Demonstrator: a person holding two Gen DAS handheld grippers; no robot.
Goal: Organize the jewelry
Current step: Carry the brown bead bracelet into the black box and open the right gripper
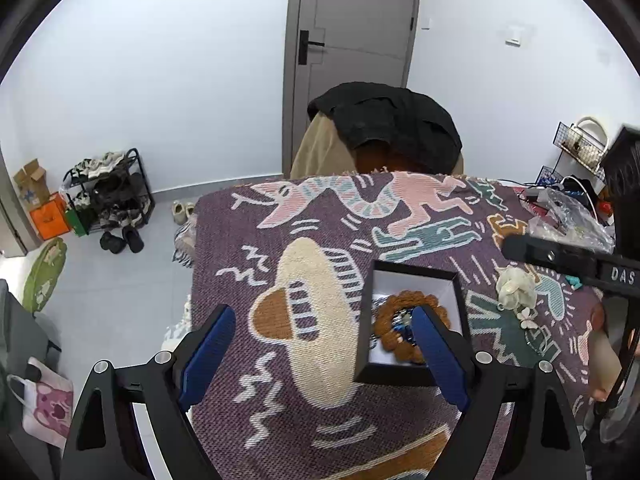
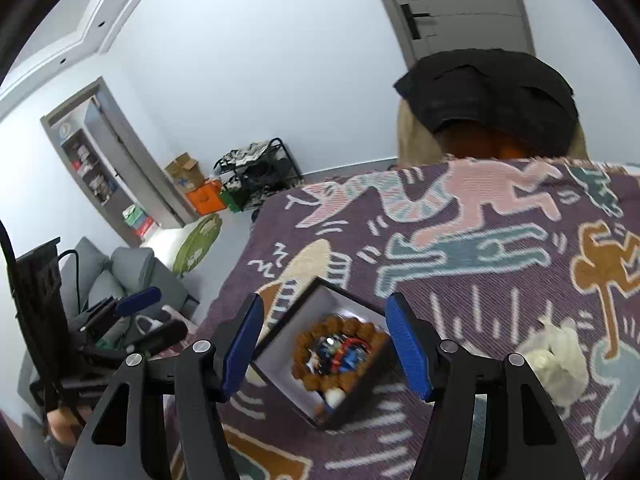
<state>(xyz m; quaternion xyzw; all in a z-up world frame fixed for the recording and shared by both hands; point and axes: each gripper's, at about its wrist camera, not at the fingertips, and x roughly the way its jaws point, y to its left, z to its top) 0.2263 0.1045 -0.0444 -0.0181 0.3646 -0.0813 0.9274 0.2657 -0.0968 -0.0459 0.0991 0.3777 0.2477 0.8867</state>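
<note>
A small black box [image 1: 414, 276] with a white lining stands on the patterned purple cloth [image 1: 320, 420]. A brown beaded bracelet [image 1: 400, 304] and small blue, red and white pieces lie inside it. My left gripper [image 1: 324, 356] is open and empty, its right finger over the box. In the right wrist view the box [image 2: 280, 336] with the bracelet [image 2: 352, 326] lies between the open fingers of my right gripper [image 2: 328, 344], which holds nothing. A white beaded piece [image 1: 516, 286] lies on the cloth right of the box; it also shows in the right wrist view [image 2: 556, 360].
A chair draped in black and tan clothes [image 1: 384, 128] stands at the table's far edge. Clear bags and cables [image 1: 568, 216] clutter the far right. A shoe rack [image 1: 108, 192] and orange box [image 1: 48, 220] stand on the floor at left.
</note>
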